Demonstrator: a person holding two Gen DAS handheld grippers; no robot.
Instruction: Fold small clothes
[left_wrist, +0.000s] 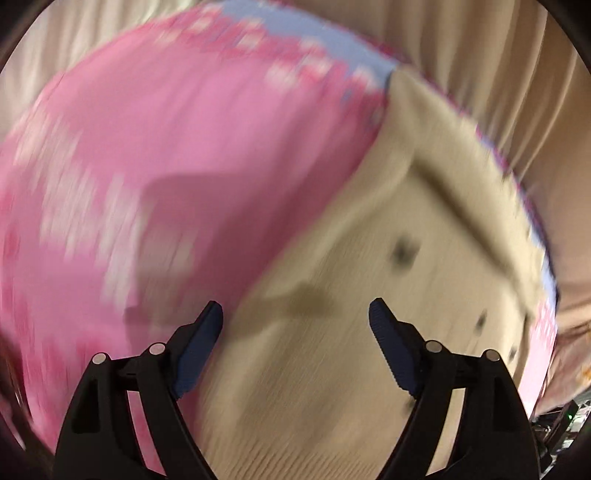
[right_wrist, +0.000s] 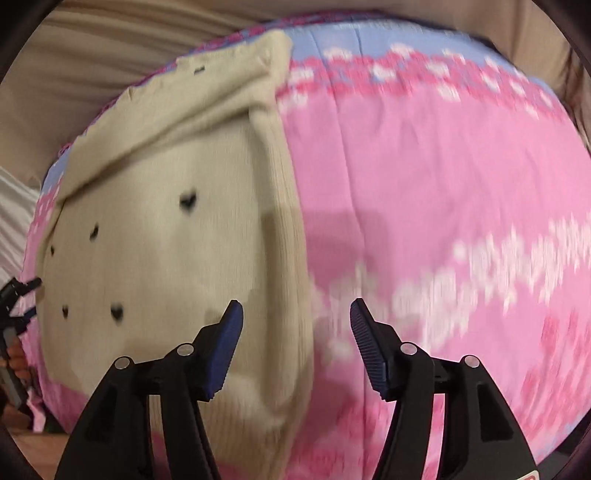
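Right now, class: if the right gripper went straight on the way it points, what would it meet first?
Probably the right edge of the beige garment or the pink cloth beside it; the open right gripper straddles that border.

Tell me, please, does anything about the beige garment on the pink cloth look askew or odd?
The beige ribbed garment with small black hearts lies mostly flat on the pink floral cloth. Only its far end, folded over at a slant, looks askew. Both views are blurred; nothing looks torn or spilled.

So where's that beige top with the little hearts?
The beige top lies on the pink cloth, left of centre in the right wrist view and lower right in the left wrist view.
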